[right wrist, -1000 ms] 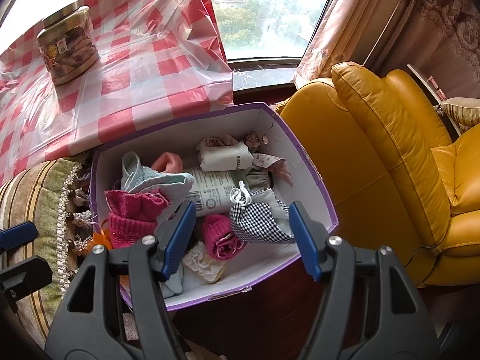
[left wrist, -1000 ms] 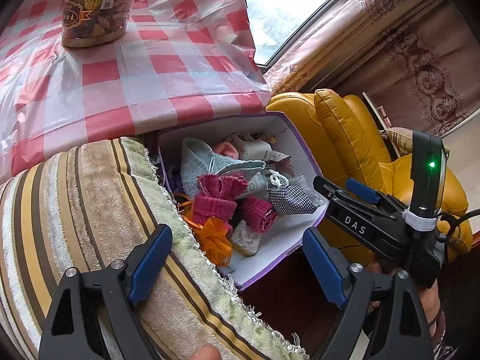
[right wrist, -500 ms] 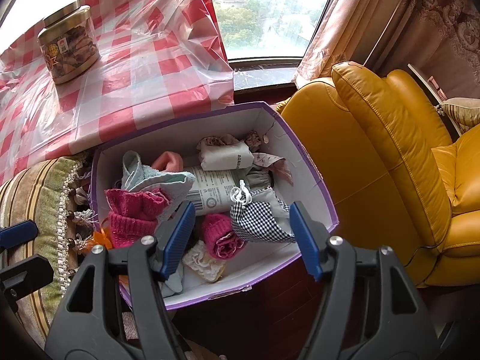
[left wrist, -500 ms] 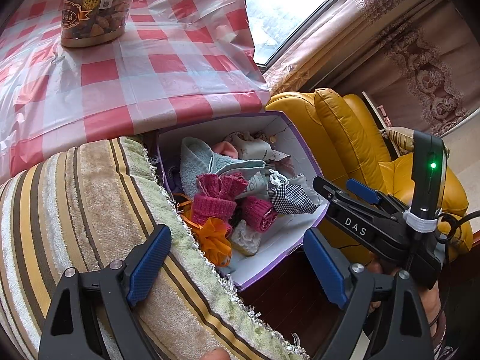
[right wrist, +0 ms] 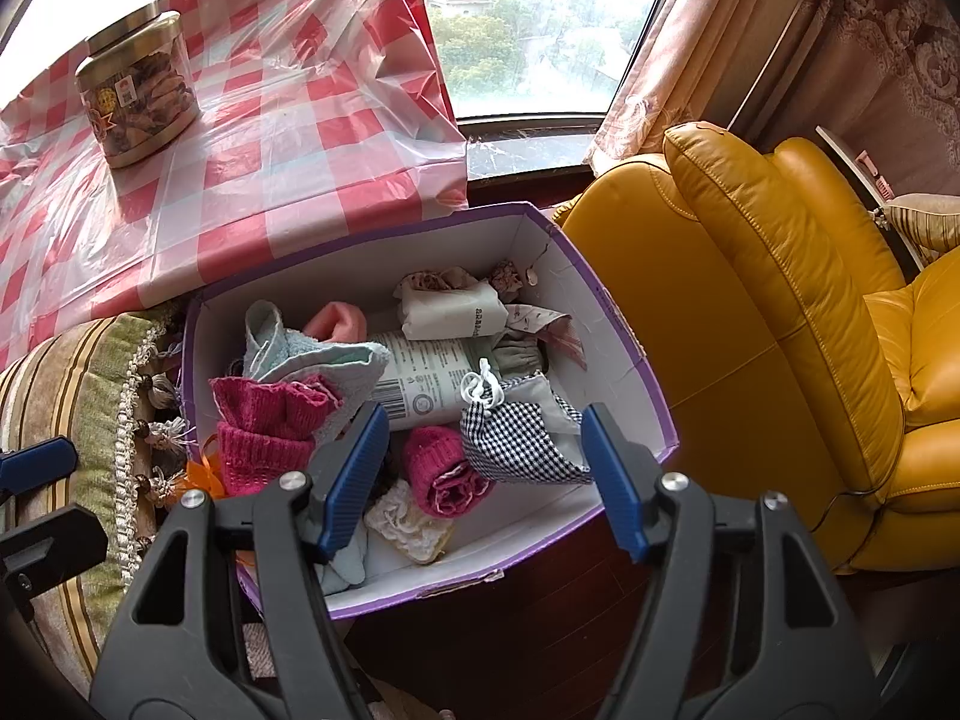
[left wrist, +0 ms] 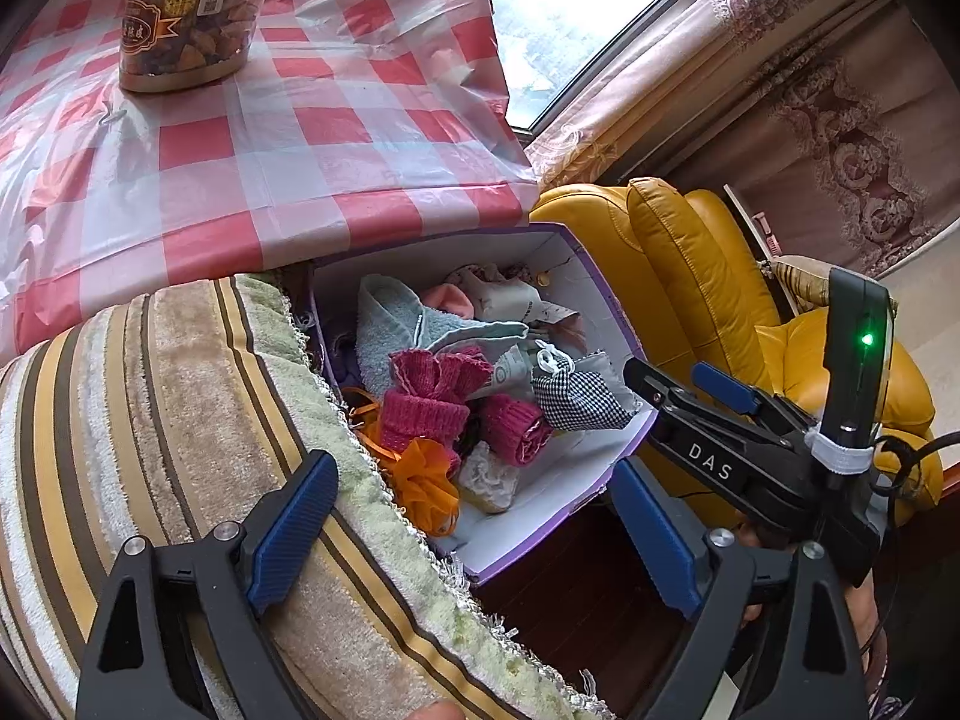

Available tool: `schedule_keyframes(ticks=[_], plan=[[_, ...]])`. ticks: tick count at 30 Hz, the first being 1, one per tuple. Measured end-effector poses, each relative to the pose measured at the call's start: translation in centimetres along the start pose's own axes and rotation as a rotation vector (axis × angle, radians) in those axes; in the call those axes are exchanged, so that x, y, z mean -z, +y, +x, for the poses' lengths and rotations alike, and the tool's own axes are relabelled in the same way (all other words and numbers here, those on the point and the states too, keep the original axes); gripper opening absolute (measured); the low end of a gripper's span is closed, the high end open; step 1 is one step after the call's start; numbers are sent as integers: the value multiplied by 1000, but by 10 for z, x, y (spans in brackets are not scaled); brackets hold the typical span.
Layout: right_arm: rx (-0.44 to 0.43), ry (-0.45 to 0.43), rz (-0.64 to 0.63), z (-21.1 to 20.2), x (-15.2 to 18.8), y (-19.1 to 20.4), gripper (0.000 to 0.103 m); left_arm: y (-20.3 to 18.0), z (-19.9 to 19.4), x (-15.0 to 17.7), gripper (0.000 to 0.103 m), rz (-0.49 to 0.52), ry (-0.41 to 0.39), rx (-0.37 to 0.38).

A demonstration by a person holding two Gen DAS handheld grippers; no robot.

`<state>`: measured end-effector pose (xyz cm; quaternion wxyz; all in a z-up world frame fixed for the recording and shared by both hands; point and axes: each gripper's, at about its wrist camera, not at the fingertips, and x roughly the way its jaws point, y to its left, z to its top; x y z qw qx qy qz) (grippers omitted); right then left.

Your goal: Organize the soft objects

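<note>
Left wrist: left gripper (left wrist: 474,516) hanging wide and opening further, nothing between the pads, above the striped cushion (left wrist: 150,420) and the near edge of the box (left wrist: 600,300). Box on the dark floor between cushion and yellow armchair (left wrist: 690,276), filled with pink knit (left wrist: 432,396), checked pouch (left wrist: 576,399), orange bow (left wrist: 426,480). Right gripper (left wrist: 690,387) at the box's right rim.

Right wrist: right gripper (right wrist: 483,474) parted and empty over the box (right wrist: 372,264), above the pouch (right wrist: 516,441). Jar (right wrist: 141,90) on checked cloth (right wrist: 288,138).
</note>
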<state>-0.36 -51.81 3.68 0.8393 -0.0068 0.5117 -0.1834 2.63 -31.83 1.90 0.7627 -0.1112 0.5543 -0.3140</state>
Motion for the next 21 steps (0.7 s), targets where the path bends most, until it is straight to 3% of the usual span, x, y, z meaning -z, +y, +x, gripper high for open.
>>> schedule_keyframes(ticks=[21], plan=[[0, 9, 17, -2, 4, -3, 70, -13, 11, -4, 102, 54, 9, 15]])
